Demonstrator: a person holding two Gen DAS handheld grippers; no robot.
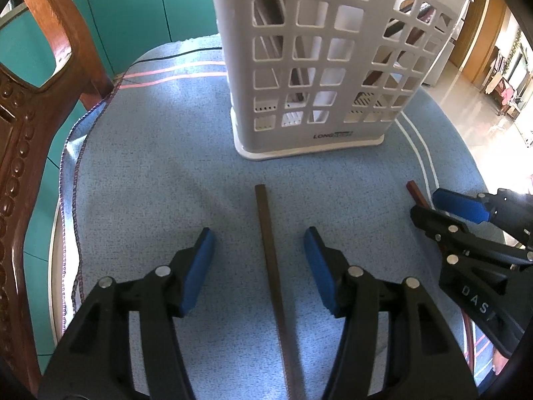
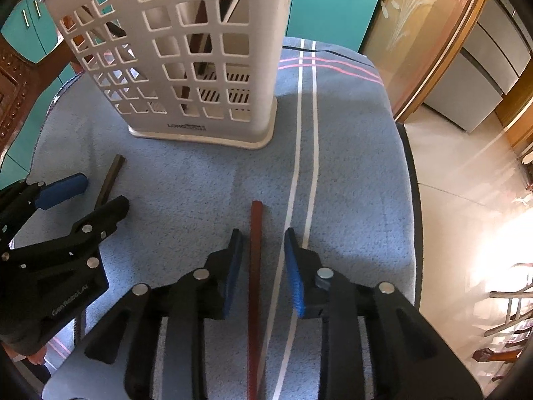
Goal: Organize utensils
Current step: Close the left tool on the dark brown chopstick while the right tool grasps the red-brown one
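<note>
Your left gripper [image 1: 258, 243] gapes around the square brown chopstick [image 1: 271, 266]; only your right view shows the right gripper [image 2: 261, 243] half-closed, flanking the red chopstick [image 2: 255, 266], before the latticed plastic holder [image 2: 186, 60].

The white utensil basket [image 1: 319, 66] carries the raised word "LONG" on its base band, the rest of the mark too blurred to read; the left gripper [image 2: 86, 196] body shows "GenROBOT.AI"; the right gripper [image 1: 429, 203] arm shows "DAS".
</note>
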